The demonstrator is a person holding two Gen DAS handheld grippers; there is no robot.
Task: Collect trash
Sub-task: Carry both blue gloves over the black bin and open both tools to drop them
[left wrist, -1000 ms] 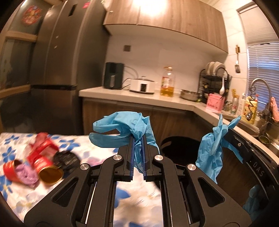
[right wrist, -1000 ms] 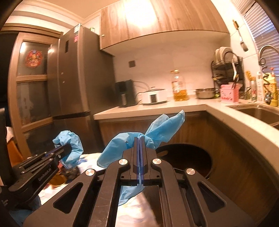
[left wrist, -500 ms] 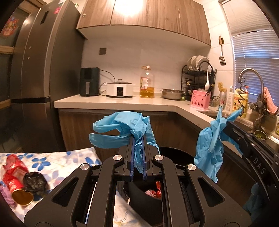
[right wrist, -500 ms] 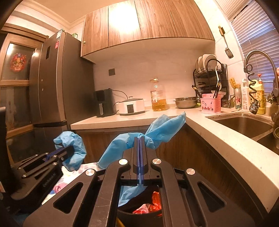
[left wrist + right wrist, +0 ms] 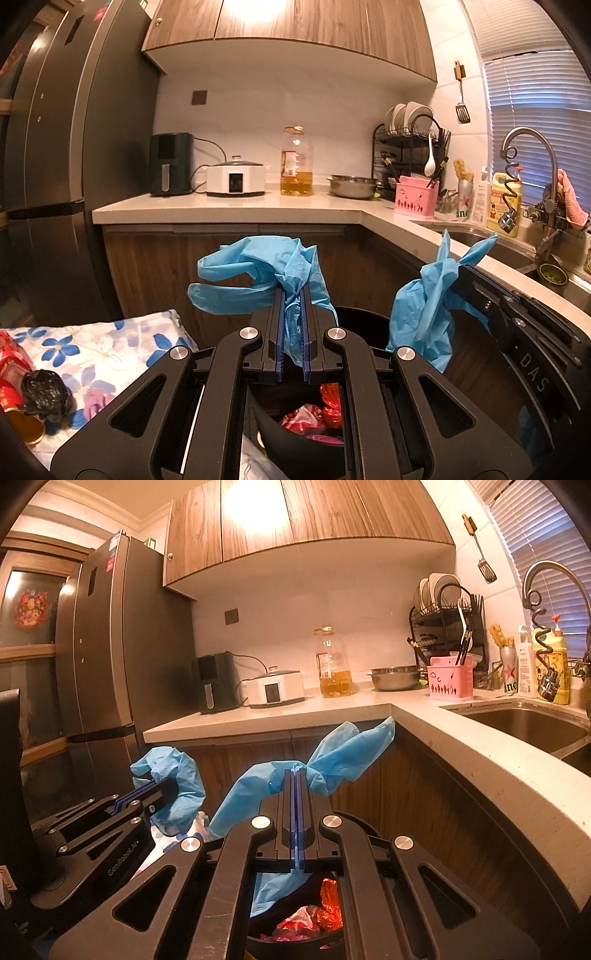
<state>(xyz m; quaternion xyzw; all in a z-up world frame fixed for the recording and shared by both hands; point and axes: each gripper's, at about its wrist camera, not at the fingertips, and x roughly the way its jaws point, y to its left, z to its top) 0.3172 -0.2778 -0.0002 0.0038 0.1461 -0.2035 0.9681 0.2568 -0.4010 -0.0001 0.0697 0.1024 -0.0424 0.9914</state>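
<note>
Holding, left tongs (image 5: 292, 295): I had them pinching one blue glove (image 5: 258, 273).
Right tongs (image 5: 296, 775): pressed on another blue glove (image 5: 347, 753).
Bin (image 5: 354, 317): black, just below both tongs, red wrappers (image 5: 328, 897) inside.

Oil bottle (image 5: 296, 162) beside cooker (image 5: 235, 179)
</note>
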